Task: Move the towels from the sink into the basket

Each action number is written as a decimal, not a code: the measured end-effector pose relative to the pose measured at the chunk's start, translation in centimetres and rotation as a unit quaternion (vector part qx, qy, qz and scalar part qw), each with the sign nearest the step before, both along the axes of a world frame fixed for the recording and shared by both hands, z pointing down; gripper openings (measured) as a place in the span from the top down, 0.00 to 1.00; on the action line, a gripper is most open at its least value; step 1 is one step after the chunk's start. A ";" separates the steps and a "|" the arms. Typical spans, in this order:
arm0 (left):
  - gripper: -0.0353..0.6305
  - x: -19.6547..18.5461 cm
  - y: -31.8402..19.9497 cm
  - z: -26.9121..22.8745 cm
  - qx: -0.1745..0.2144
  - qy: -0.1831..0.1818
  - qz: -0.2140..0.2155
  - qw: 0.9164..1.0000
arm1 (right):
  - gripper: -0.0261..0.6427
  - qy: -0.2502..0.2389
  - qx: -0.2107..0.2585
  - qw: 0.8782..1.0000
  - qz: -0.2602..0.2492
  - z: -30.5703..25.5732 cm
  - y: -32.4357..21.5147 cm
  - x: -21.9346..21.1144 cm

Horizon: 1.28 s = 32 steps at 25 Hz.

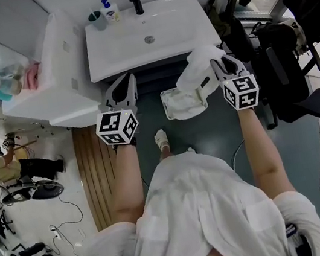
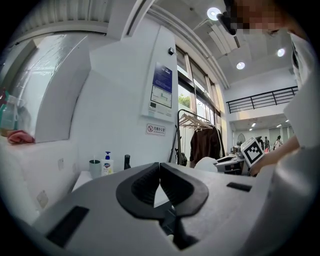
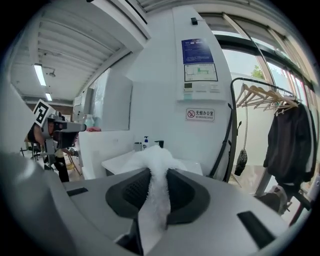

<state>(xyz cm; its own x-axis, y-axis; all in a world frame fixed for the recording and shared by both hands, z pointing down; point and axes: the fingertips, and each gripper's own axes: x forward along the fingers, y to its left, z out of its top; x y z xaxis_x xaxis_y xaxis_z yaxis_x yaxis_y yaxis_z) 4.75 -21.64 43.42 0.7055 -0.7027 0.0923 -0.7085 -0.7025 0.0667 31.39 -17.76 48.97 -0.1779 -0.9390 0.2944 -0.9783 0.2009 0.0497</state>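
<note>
head view: the white sink (image 1: pixel 134 49) sits at twelve o'clock, its basin bare, with a faucet (image 1: pixel 136 1), a soap bottle (image 1: pixel 108 9) and a cup (image 1: pixel 96 20) along its far edge. the left gripper (image 1: pixel 122 87) is at about ten o'clock from the picture's middle, just in front of the sink's near edge. the right gripper (image 1: pixel 218 66) is at about two o'clock and holds a white towel (image 1: pixel 197 70) that bunches ahead of its jaws, clear of the sink. the basket (image 1: pixel 167 106) stands on the floor between the two grippers, at twelve o'clock from the person's foot, with white cloth (image 1: pixel 188 104) lying in it; the held towel hangs just above its right side.

left gripper view: the jaws meet at their tips with nothing between them. the bottle, cup and faucet line up at nine o'clock of the jaws, and the right gripper's marker cube (image 2: pixel 252 150) shows at three o'clock.

right gripper view: the jaws stand narrow, clamped on the towel, which runs up between the pads and spills over the tips. the sink lies beyond, at eleven o'clock.
</note>
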 end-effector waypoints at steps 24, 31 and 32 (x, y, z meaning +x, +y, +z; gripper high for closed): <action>0.93 -1.6 -4.4 1.2 -0.012 0.002 -0.017 1.000 | 0.83 -0.025 -0.037 0.999 -0.005 4.0 -7.0 -2.2; 0.93 -1.9 -4.8 0.9 -0.009 0.003 -0.016 1.000 | 0.83 -0.060 -0.003 0.998 0.027 1.8 -6.0 0.0; 0.93 -2.0 -4.9 0.7 -0.007 0.003 -0.016 1.000 | 0.83 -0.064 0.003 0.997 0.031 1.3 -5.7 0.3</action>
<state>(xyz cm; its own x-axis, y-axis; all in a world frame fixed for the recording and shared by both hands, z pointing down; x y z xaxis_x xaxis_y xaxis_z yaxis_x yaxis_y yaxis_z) 2.80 -26.54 44.16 0.6831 -0.7237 0.0984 -0.7303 -0.6783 0.0807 31.71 -23.50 50.28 -0.1546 -0.9513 0.2669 -0.9874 0.1396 -0.0743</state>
